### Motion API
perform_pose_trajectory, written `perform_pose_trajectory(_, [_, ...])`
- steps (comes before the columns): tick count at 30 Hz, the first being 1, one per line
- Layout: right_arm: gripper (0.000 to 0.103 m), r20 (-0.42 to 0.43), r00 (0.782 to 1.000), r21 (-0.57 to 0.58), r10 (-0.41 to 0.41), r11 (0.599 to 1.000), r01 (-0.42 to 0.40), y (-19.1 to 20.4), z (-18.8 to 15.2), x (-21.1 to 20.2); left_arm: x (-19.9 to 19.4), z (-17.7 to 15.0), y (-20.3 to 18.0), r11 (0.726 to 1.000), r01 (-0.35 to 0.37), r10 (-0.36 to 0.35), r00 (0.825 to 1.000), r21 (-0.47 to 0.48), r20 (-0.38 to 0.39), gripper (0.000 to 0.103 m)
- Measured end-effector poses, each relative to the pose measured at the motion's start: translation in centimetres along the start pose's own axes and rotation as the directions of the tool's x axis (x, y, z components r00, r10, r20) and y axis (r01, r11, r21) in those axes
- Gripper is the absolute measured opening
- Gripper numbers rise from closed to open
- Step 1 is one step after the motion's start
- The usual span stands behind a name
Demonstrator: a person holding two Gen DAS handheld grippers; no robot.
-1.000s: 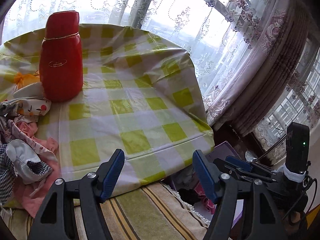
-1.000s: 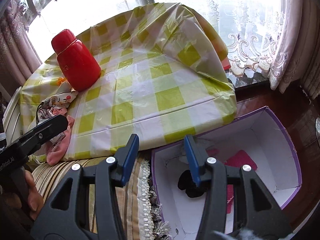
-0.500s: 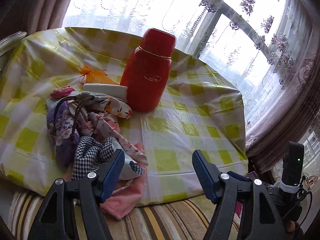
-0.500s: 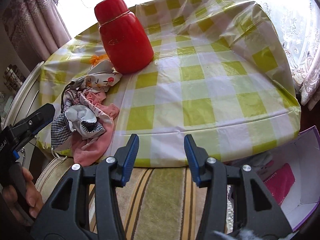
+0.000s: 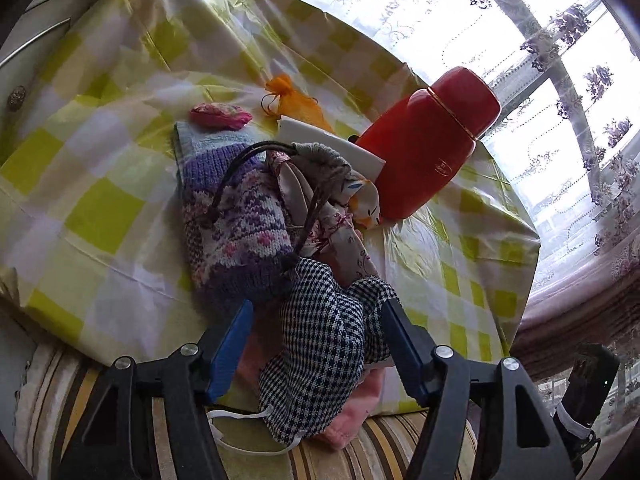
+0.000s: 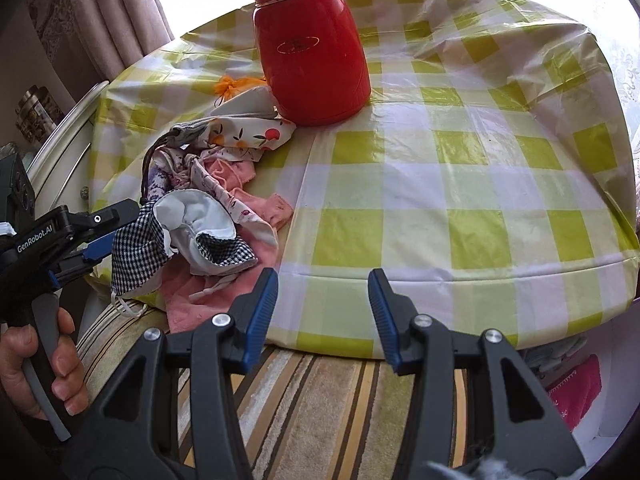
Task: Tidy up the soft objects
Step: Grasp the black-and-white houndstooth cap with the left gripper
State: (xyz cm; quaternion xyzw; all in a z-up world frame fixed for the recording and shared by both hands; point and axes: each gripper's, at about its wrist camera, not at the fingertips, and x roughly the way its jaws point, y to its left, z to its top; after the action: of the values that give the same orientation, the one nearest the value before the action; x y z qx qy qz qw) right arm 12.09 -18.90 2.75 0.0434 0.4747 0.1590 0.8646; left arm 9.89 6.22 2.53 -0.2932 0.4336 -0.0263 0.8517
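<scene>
A heap of soft things sits at the near left edge of a desk [image 6: 460, 184] covered in a yellow-and-white checked cloth, beside a red flask [image 6: 310, 46] that stands upright behind it. The left claw [image 5: 316, 344] straddles a black-and-white houndstooth cloth [image 5: 320, 352] that hangs over the desk edge; its blue pads are closing, with the cloth between them, though whether they press on it yet cannot be told. Under that cloth lies a pink fabric [image 5: 356, 420], also draped over the edge. Behind it lie a purple knitted piece [image 5: 232, 216], a floral drawstring pouch [image 5: 320, 208] and a white cloth printed with fruit [image 6: 248, 136]. A small orange gauze bag [image 5: 292, 100] and a pink pad [image 5: 220, 114] rest further back on the desk. The right claw [image 6: 322, 312] hovers just off the near desk edge over a striped fabric [image 6: 320, 400], its pads apart with nothing between them. A hand [image 6: 44, 364] grips the left tool's handle. Low at the right, a box [image 6: 600, 400] holds a bright pink item [image 6: 576, 390].
</scene>
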Motion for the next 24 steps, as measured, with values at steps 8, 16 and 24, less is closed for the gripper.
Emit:
perform_pose_trajectory(8, [0.051, -0.039, 0.999, -0.024, 0.029, 0.999, -0.030, 1.4, 0.3, 1.7, 4.0, -0.2, 0.4, 0.999, 0.035, -0.038, 0.993, -0.026, -0.115, 0.053])
perform_pose_trajectory(16, [0.055, -0.069, 0.996, -0.058, 0.050, 0.997, -0.054, 3.1, 0.5, 3.2, 4.0, -0.8, -0.3, 0.991, 0.133, -0.131, 0.985, 0.008, -0.113, 0.017])
perform_pose_trajectory(24, [0.065, -0.114, 0.992, -0.052, 0.054, 0.997, -0.061, 3.7, 0.2, 4.3, -2.7, -1.2, -0.2, 0.981, 0.168, -0.178, 0.977, 0.092, 0.119, 0.016])
